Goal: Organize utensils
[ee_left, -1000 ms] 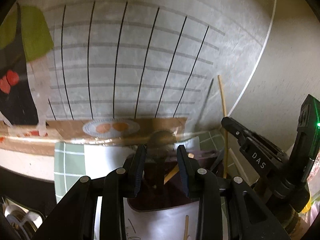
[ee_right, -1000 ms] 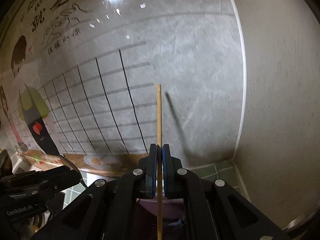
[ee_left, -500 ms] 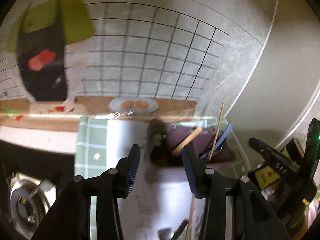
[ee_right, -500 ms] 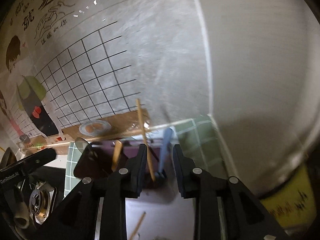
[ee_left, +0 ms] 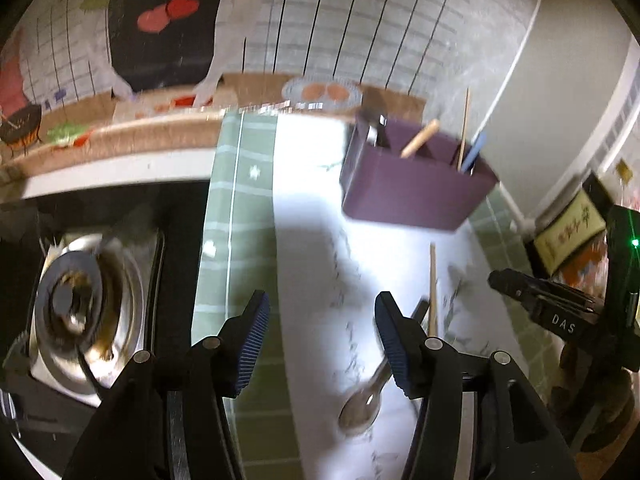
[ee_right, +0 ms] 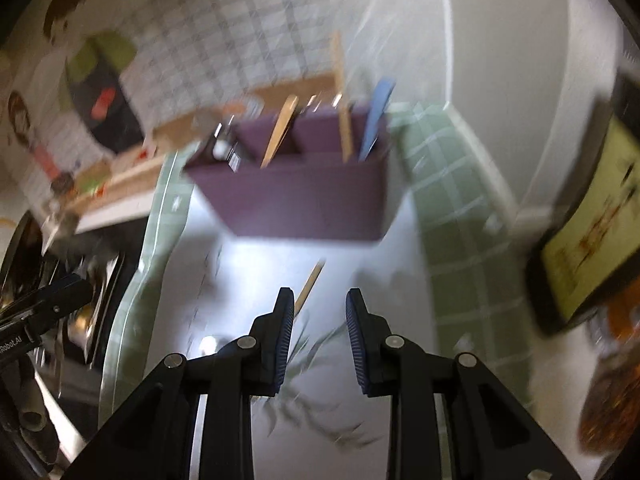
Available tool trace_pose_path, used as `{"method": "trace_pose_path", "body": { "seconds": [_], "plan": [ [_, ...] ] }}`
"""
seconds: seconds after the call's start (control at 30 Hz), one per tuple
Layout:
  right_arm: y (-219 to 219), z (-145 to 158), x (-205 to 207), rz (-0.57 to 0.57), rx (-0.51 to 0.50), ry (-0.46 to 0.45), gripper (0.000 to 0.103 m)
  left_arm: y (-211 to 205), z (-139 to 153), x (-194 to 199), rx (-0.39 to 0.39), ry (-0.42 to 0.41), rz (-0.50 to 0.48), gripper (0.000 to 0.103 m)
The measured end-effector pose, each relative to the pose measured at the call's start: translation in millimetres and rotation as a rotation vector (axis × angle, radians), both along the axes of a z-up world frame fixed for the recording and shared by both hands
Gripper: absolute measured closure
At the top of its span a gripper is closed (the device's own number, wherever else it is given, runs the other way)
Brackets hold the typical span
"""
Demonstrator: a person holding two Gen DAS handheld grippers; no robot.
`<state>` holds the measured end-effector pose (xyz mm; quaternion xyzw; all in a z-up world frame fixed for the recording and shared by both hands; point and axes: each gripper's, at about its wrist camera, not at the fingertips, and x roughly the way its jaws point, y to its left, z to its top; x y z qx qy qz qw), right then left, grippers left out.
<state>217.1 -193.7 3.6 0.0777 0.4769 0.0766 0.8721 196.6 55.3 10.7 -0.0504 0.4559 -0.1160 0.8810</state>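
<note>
While the left gripper (ee_left: pixel 322 330) hangs over the white mat (ee_left: pixel 316 216) with jaws opening and nothing between them, a metal spoon (ee_left: pixel 362 404) lies near, just right of it, one chopstick (ee_left: pixel 433 288) flat beside; right gripper (ee_right: pixel 318 330) jaws part open, empty; far on the bench (ee_left: pixel 240 216), the purple utensil holder (ee_left: pixel 408 188) stands holding a wooden handle (ee_left: pixel 420 138), a thin stick (ee_left: pixel 465 128) and a blue utensil (ee_left: pixel 474 152); stove burner (ee_left: pixel 80 300) at left

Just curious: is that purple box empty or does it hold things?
Not empty: the purple box holds a wooden stick and blue handle, standing up inside.
</note>
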Motion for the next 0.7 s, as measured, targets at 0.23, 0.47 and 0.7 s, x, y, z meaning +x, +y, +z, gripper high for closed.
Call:
{"method": "trace_pose_path", "body": {
  "seconds": [0.23, 0.47, 0.7],
  "plan": [
    [45, -40, -33, 0.121, 0.01, 0.123, 0.075, 22, -22, -13, -0.011, 0.054, 0.036, 0.047],
    [61, -64, -52, 0.12, -0.025, 0.145, 0.064, 11, -35, -21, -0.023, 0.102, -0.044, 0.047],
    [6, -53, -63, 0.027, -0.14, 0.116, 0.079, -21, -52, -28, -0.051, 0.153, -0.186, 0.047]
  ]
}}
